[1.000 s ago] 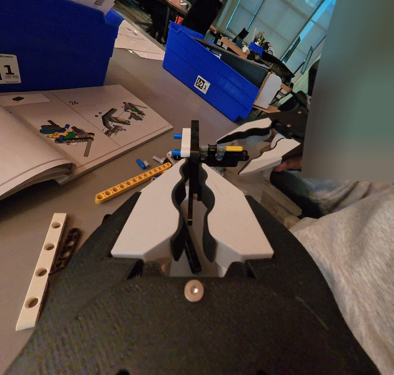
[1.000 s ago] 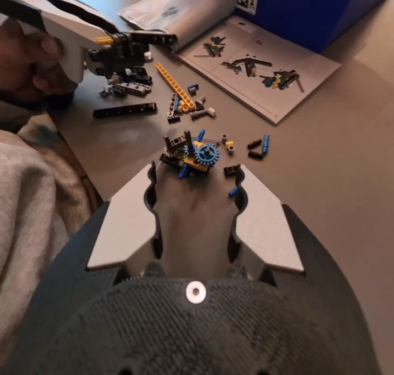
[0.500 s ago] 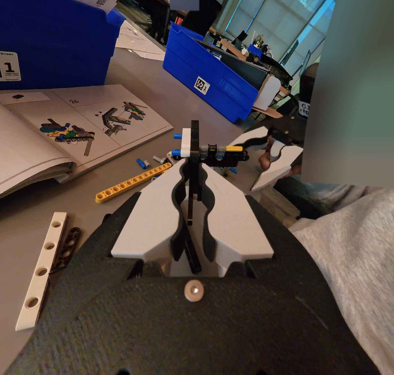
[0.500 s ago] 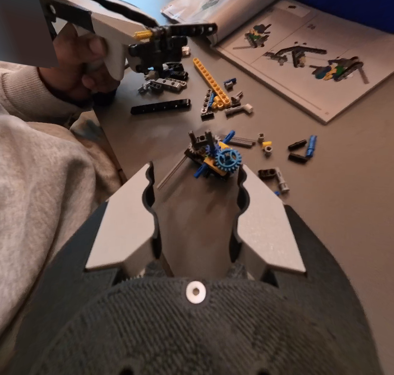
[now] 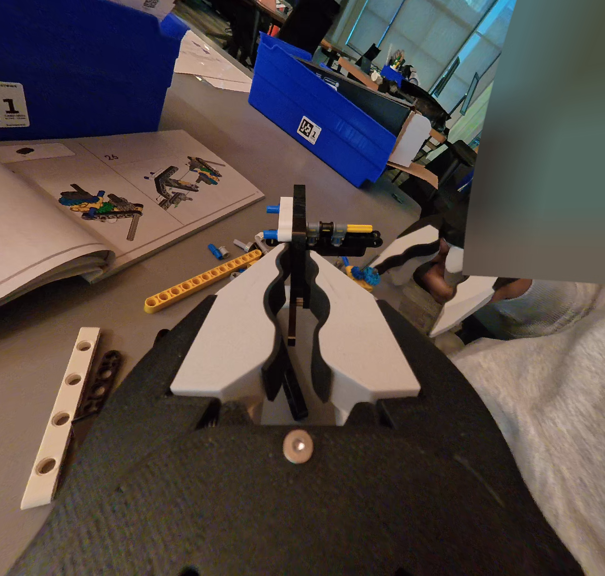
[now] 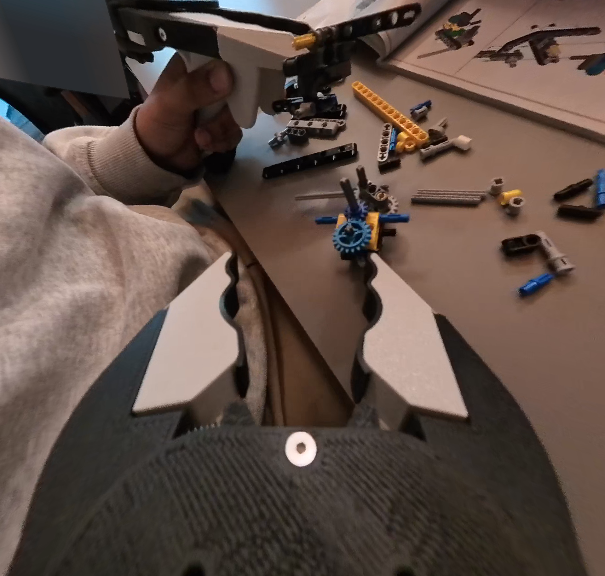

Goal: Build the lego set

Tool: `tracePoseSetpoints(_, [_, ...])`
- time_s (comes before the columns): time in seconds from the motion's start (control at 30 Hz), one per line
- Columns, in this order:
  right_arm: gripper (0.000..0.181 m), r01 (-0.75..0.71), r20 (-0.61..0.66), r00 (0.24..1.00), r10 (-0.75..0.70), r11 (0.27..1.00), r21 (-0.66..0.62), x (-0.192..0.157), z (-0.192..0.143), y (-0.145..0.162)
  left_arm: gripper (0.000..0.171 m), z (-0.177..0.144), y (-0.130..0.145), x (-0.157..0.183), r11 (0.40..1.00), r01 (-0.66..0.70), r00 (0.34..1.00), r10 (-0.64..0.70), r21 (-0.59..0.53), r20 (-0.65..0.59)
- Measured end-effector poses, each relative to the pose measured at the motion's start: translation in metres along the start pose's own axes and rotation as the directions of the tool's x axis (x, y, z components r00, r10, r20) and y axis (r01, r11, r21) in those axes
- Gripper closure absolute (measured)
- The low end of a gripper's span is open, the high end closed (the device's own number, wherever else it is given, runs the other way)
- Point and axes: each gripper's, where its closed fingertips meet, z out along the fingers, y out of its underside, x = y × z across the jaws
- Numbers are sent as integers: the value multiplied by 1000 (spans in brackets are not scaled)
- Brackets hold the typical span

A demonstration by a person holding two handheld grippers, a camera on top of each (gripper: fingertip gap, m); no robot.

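We see the chief risk in the hold itself: our left gripper (image 5: pixel 296 265) pinches only the thin edge of a black beam, and the rest of the black sub-assembly (image 5: pixel 322 232) juts sideways from it, with a yellow axle (image 5: pixel 358 228), a white beam (image 5: pixel 285 218) and blue pins (image 5: pixel 271 221) hanging off. Any push from the side would likely twist the beam in the pads or pop a pin loose. A second risk, in our judgement, lies at the table edge: the gear assembly (image 6: pixel 358 224), with its blue gear (image 6: pixel 349 234) and yellow block, sits near the lip beside our sleeve, and one tip of our right gripper (image 6: pixel 302 262) lies just beside it. A careless nudge could knock it off or scatter the loose parts nearby: the grey axle (image 6: pixel 447 196), the black beam (image 6: pixel 309 165) and the yellow beam (image 6: pixel 389 113).

Our left jaws are narrow, clamped on the black beam of the sub-assembly and held up above the table (image 6: pixel 458 331). Our right jaws stand wide, holding nothing; whether the near tip actually touches the gear assembly, we cannot tell. The instruction booklet (image 5: pixel 131 183) lies open beyond, in front of a blue bin (image 5: pixel 82 69).
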Motion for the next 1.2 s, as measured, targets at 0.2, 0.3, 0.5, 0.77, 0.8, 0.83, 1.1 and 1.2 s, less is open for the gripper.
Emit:
tracePoseSetpoints(0.2, [106,15,-8,1000,-14,1000,27,6,-15,-3,167,-2,-2,0,1000,3,1000,-3,8,0])
tracePoseSetpoints(0.3, [107,63,-24,998,-62,998,26,17,-28,-6,167,-2,-2,0,1000,2,1000,-2,8,1])
tracePoseSetpoints(0.5, [117,311,97,946,-309,951,1,23,-39,-12,166,-3,-3,-2,1000,15,1000,-15,12,-1])
tracePoseSetpoints(0.77, [97,542,244,832,-497,823,-172,51,-18,-2,166,-9,6,-4,999,36,998,-34,-32,56])
tracePoseSetpoints(0.8, [95,568,242,817,-524,802,-183,56,-15,-1,166,-9,9,-2,998,38,998,-35,-47,57])
tracePoseSetpoints(0.83, [93,593,239,801,-549,782,-192,60,-12,0,166,-10,12,1,997,40,998,-36,-59,57])
tracePoseSetpoints(1.1, [109,578,291,802,-521,800,-160,51,-1,10,167,-8,23,20,994,8,999,-3,-107,48])
tracePoseSetpoints(1.2, [116,537,273,831,-485,827,-166,52,-2,11,167,-5,26,19,993,10,999,-5,-120,44])
